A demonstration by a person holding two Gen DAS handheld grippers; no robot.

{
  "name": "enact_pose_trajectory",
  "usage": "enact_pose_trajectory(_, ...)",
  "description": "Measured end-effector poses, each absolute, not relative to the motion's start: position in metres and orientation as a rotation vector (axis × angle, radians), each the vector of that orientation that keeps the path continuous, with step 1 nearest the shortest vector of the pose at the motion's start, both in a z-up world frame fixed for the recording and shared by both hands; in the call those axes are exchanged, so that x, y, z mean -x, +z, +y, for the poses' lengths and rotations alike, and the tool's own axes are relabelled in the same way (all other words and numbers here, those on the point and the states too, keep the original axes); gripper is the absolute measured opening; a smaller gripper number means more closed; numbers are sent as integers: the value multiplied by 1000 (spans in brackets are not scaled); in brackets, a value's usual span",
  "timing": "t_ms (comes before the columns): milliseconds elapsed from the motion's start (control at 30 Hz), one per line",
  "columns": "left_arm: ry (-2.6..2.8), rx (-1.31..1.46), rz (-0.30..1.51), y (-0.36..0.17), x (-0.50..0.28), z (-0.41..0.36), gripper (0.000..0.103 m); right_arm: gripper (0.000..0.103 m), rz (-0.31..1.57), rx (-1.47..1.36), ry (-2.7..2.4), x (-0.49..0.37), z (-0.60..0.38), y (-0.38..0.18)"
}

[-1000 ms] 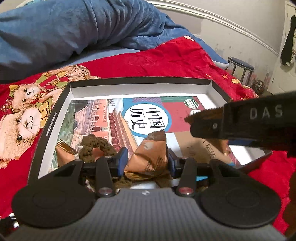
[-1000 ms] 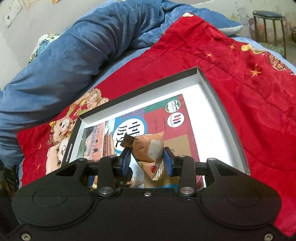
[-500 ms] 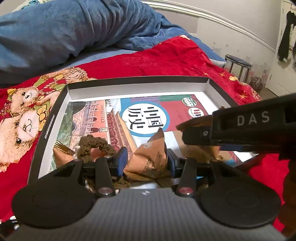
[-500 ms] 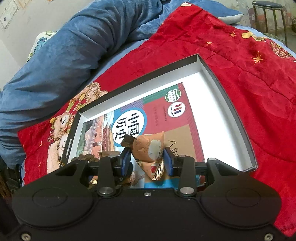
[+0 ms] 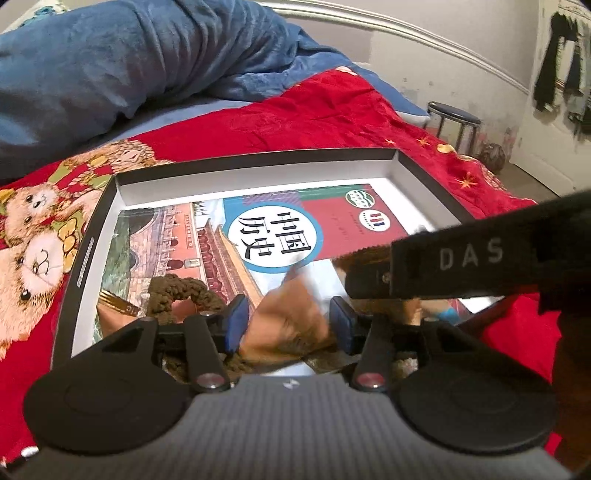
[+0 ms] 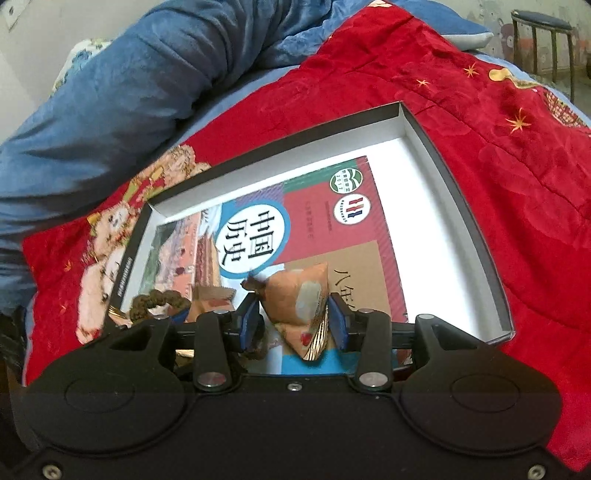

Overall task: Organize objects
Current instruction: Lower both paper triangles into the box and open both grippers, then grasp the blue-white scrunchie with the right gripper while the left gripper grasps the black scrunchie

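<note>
A shallow black box with a white inside (image 5: 258, 173) (image 6: 436, 192) lies on the bed with a colourful history book (image 5: 295, 236) (image 6: 295, 229) in it. My left gripper (image 5: 288, 325) is shut on an orange pyramid-shaped packet (image 5: 291, 325), blurred, low over the book. My right gripper (image 6: 293, 321) is shut on a second orange packet (image 6: 303, 302) above the book. The right gripper's black body (image 5: 461, 266) crosses the left wrist view on the right. A brown knitted ring (image 5: 177, 291) (image 6: 159, 301) lies on the book at the front left.
The box rests on a red quilt (image 5: 332, 118) (image 6: 498, 129) with a bear print (image 5: 33, 236). A blue blanket (image 5: 129, 55) (image 6: 129, 92) is heaped behind. A round stool (image 5: 454, 118) (image 6: 543, 26) stands off the bed's far right.
Both grippers have moved a little nearer over the box while still gripping their packets. The left gripper's packet is now motion-blurred.
</note>
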State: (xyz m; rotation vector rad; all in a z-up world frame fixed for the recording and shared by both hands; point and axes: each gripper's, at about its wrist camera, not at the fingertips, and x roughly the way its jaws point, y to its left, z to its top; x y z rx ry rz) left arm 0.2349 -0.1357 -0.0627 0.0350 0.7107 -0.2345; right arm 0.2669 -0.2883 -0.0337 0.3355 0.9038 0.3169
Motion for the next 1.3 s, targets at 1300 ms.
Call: enact_pose_trajectory(1300, 202, 279, 659, 7, -85, 38, 88, 71, 655, -355, 253, -124, -277, 29)
